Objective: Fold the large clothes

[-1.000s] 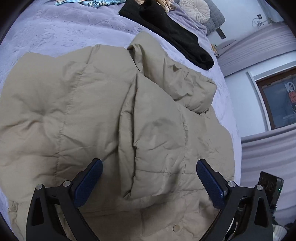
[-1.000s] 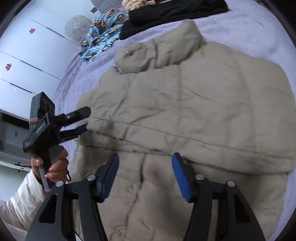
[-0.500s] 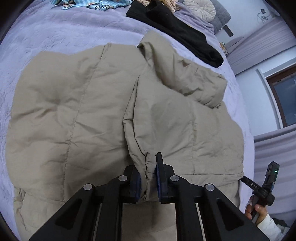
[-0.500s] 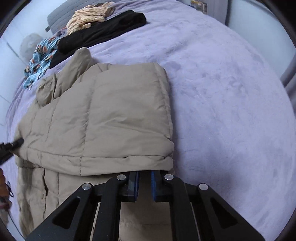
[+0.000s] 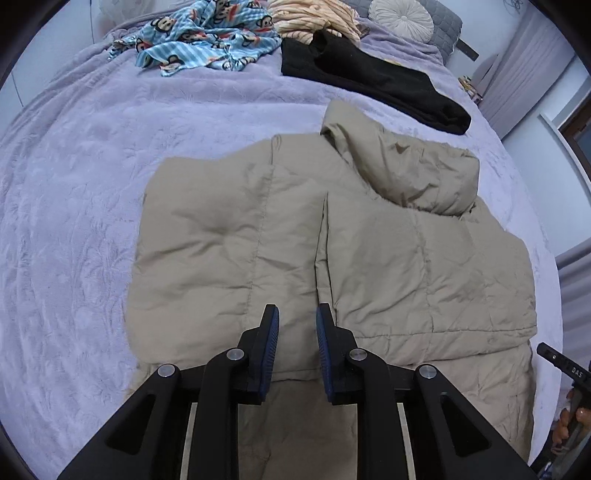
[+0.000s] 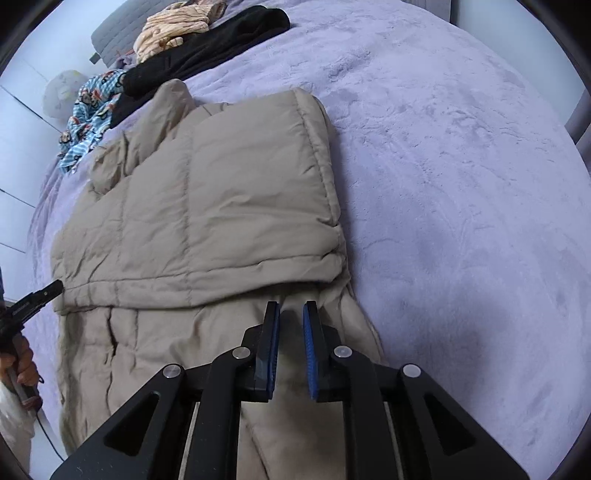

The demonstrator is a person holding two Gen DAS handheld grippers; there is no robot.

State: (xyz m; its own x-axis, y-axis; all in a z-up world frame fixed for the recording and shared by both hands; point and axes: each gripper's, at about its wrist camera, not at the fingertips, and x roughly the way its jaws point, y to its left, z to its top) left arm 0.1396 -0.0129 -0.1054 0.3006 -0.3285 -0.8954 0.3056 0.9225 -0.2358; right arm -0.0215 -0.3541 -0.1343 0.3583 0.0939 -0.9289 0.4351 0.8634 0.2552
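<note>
A beige puffer jacket [image 5: 221,240] lies flat on the purple bedspread, its sleeves folded in over the body and its hood [image 5: 417,170] at the far end. My left gripper [image 5: 297,310] hovers over the middle of the jacket near its lower part. Its jaws are opening to a narrow gap, with no fabric pinched between them. My right gripper [image 6: 291,306] hangs over the jacket [image 6: 221,184] just below the folded sleeve's cuff, near the garment's right edge. Its jaws are also opening, and the pads press on nothing.
Purple bedspread [image 5: 74,221] extends left of the jacket and right of it [image 6: 461,203]. A black garment [image 5: 369,81], a blue patterned cloth [image 5: 203,37], a striped peach cloth [image 5: 314,18] and a round cushion [image 5: 400,16] lie at the far end. A person's hand [image 6: 22,362] shows at the edge.
The left gripper shut on a fold of the jacket, then let it go and rose. The right gripper narrowed and swung across to the jacket's right edge.
</note>
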